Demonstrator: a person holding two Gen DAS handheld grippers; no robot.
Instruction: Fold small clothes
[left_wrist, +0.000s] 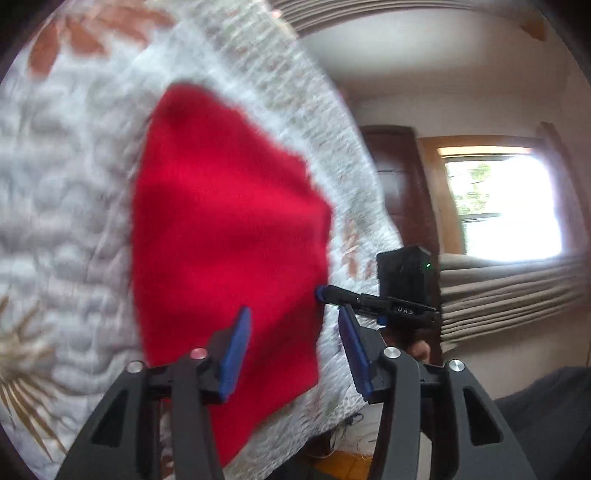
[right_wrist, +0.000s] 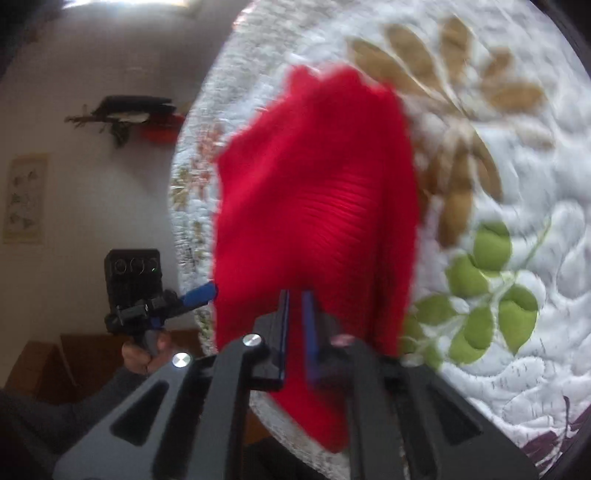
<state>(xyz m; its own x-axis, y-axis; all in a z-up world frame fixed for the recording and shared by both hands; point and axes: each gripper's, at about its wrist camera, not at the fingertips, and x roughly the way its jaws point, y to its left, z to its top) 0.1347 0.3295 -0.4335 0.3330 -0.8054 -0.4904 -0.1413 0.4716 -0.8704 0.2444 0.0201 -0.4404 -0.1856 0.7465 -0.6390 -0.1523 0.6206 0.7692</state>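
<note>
White quilted bedspread (left_wrist: 66, 206) with leaf print fills both views, blurred. Red knit garment (left_wrist: 229, 229) lies on it near the edge. Left gripper (left_wrist: 291, 350): blue pads spread wide, over the garment's near edge, holding nothing. Right gripper (right_wrist: 294, 332): pads nearly together, pinching the garment's edge.
</note>
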